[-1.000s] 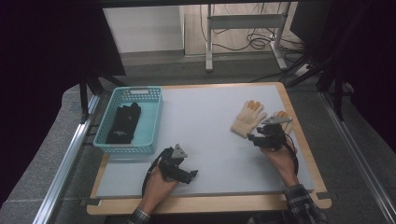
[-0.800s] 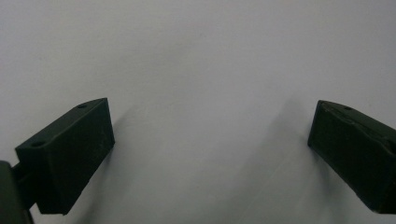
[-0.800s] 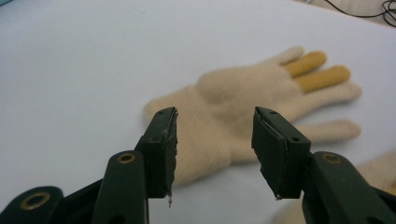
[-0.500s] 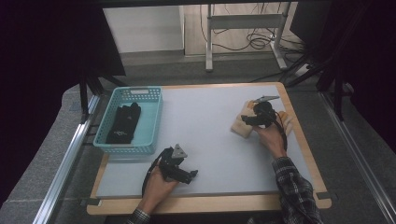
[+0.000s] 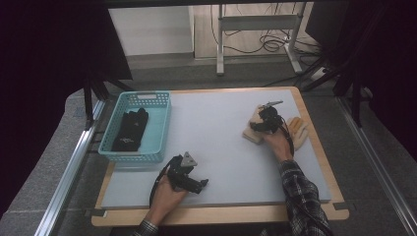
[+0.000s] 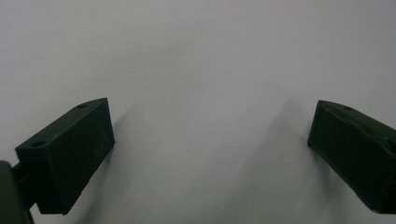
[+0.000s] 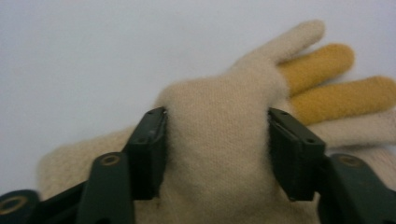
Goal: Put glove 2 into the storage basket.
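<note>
1. The job in hand looks like clearing gloves off the counter [image 5: 216, 128] into the basket [image 5: 158, 129] at its left edge.

2. Done, as I judge it: a dark glove [image 5: 131, 131] already lies inside the basket, flat on its floor.

3. In hand: my right gripper [image 5: 263, 123] is at the right side of the counter, on the cream glove [image 5: 252, 133]. In the right gripper view its jaws sit on either side of a bunched fold of the glove [image 7: 219, 135], pressing the knit in from both flanks. I read that as clamped on it.

4. The glove is not lifted that I can tell. In the high view its cuff end lies on the counter, just by the gripper, with the yellow-tipped fingers [image 5: 298, 131] poking out on the far side of my hand.

5. Whether this is one glove or a stacked pair, I cannot tell; the right gripper view shows cream and yellow fingers overlapping.

6. My left gripper [image 5: 196, 183] rests near the front edge, well apart from both basket and glove. Its jaws stand wide apart over bare surface, holding nothing.

7. Left to do: lift the cream glove, carry it across to the basket, drop it in beside the dark one. Roughly halfway, by my reckoning.
</note>
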{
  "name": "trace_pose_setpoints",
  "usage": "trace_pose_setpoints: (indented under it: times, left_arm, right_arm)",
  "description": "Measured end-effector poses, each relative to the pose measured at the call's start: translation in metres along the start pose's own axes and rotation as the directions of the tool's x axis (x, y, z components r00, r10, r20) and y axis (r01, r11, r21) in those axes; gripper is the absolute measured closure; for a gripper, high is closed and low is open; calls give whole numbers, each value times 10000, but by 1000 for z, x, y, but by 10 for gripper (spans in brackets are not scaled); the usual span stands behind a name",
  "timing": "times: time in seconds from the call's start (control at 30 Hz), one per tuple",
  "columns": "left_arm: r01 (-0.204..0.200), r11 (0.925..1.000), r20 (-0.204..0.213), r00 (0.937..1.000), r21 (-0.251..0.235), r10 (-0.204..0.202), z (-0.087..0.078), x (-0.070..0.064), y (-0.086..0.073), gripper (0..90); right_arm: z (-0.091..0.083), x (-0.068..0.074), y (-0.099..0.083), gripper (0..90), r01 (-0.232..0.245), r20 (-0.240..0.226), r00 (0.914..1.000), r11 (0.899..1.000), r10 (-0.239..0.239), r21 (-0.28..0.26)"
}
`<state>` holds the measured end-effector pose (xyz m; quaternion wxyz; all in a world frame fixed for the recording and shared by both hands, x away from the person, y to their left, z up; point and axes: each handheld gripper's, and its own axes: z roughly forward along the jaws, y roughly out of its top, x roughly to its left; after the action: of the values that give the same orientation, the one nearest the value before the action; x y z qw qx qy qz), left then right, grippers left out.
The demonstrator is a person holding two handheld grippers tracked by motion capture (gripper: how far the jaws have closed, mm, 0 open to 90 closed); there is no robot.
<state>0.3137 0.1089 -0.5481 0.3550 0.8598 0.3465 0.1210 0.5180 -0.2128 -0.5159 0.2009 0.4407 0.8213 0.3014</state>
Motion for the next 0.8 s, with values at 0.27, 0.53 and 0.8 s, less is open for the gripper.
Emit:
trace_pose_setpoints:
  times: [0.27, 0.53, 0.8]
  left_arm:
    - [-60, 10000, 2, 10000, 52, 60, 0, 0, 0, 8]
    - [-74, 10000, 0, 10000, 51, 74, 0, 1, 0, 8]
    - [1, 10000, -2, 10000, 6, -1, 0, 0, 0, 8]
  right_arm:
    - [-10, 0, 0, 517, -316, -652, 9973, 9994, 323, 127]
    - [-43, 19, -2, 515, 34, -1596, 9871, 9984, -123, -558]
    - [-77, 67, -8, 505, 824, -2584, 9601, 9912, -1068, -1036]
